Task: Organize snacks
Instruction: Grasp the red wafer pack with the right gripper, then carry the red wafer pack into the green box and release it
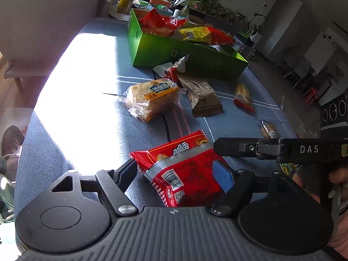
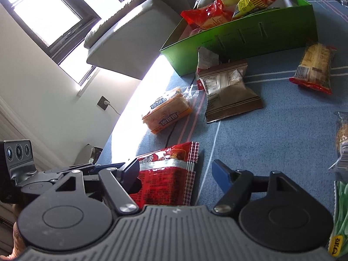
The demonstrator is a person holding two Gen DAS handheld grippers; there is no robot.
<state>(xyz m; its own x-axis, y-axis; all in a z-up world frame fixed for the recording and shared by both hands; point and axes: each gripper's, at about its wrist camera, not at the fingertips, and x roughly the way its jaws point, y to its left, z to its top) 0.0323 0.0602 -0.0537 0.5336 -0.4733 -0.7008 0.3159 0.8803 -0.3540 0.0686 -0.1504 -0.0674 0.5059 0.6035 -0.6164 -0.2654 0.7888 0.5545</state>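
A red snack packet (image 1: 184, 169) lies on the blue tablecloth between the open fingers of my left gripper (image 1: 177, 171); the fingers are not pressed on it. It also shows in the right wrist view (image 2: 169, 174), at the left finger of my open, empty right gripper (image 2: 176, 173). The right gripper's finger (image 1: 230, 148) reaches in from the right just beyond the packet. A green box (image 1: 174, 52) at the back holds several snack bags. A yellow bread pack (image 1: 152, 97), a brown packet (image 1: 202, 95) and a red-ended biscuit pack (image 1: 243, 97) lie in front of it.
A small clear packet (image 1: 269, 129) lies near the table's right edge. A green pack (image 2: 341, 217) sits at my right. A grey sofa (image 2: 134, 37) stands beyond the left table edge. Cups and plants (image 1: 126, 4) stand behind the box. Strong sunlight (image 1: 76, 87) falls on the cloth's left.
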